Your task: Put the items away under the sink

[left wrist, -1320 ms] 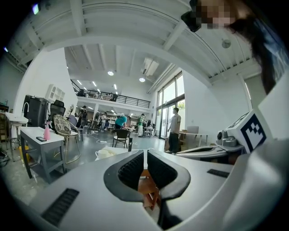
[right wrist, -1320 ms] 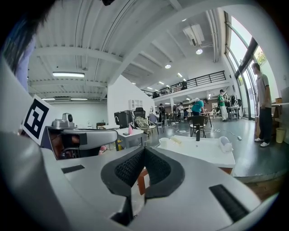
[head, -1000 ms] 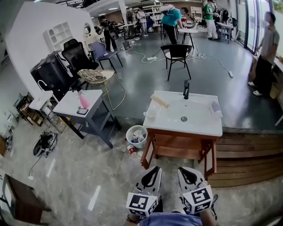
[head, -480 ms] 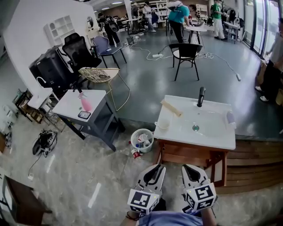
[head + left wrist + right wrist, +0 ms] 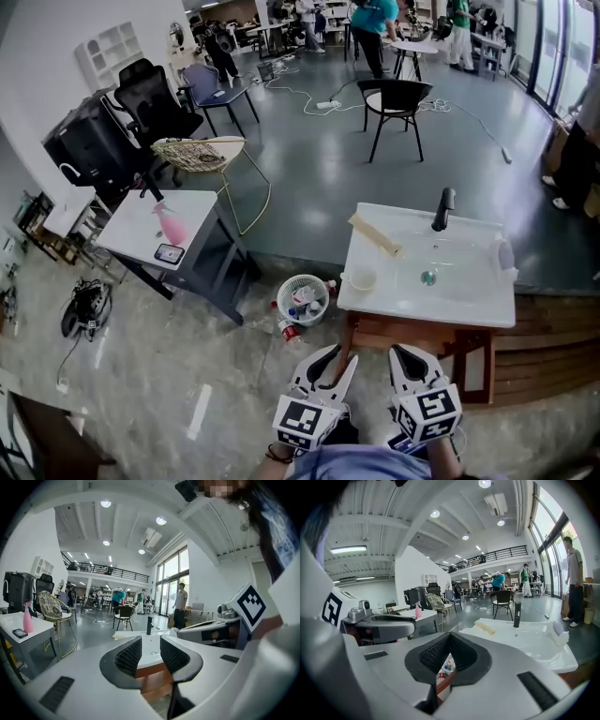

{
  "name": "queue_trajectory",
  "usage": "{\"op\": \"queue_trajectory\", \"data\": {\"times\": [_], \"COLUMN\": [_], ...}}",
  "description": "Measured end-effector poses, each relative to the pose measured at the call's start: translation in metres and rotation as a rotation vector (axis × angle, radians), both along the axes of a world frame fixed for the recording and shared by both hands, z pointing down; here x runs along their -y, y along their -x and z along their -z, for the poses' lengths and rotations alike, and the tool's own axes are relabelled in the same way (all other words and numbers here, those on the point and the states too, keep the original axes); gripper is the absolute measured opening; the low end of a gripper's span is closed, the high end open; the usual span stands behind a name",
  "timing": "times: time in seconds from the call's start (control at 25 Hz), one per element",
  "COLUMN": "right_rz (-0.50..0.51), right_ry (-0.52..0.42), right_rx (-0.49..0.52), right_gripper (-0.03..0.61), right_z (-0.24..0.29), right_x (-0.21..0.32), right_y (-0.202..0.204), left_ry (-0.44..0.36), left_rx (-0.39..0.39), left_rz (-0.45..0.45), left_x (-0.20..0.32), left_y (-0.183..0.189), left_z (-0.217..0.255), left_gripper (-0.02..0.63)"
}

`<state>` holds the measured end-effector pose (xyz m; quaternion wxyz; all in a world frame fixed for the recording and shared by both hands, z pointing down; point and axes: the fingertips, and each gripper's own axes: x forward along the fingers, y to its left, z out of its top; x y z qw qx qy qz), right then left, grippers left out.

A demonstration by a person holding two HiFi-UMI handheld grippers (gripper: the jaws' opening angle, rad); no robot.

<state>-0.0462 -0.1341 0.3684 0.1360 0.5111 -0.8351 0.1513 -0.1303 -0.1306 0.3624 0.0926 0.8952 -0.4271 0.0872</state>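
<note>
Left gripper [image 5: 145, 654] jaws newly apart, empty

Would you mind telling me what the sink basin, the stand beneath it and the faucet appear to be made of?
Sink basin: looks like glazed ceramic or cast resin, white and glossy with soft reflections. Stand: wood, reddish-brown with a smooth, possibly varnished face. Faucet: probably metal with a matte black coating; too small to be sure.

Right claw [image 5: 450, 636] closed, empty; white sink [image 5: 527, 643] ahead right, black faucet [image 5: 516, 615] upright.
</note>
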Motion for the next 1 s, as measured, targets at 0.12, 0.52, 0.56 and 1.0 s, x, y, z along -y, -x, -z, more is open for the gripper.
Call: {"op": "queue_trajectory", "data": {"times": [0.12,0.52,0.56,1.0], "right_rz": [-0.028,-0.088,-0.09,-0.047], "right_ry": [0.004,0.037,0.037,0.05], "right_rx": [-0.009,-0.08,-0.084,-0.102], "right_gripper": [0.015,0.015,0.015,0.015], "right_z": [-0.002,-0.013,-0.013,-0.022], "right_x": [0.014,0.026,0.028,0.052], "right_y": [0.006,0.007,0.007,0.002], "left_ry": [0.007,0.056,0.063,0.091], "left_rx": [0.007,0.002,0.0,0.028], "left_rz": [-0.029,-0.079,-0.084,-0.023], "left_x": [0.017,0.039,0.038,0.051], "left_y": [0.008,0.02,0.02,0.029], "left_z": [-0.007,-0.036,-0.038,-0.054], "left_gripper": [0.121,0.157,0.163,0.21]}}
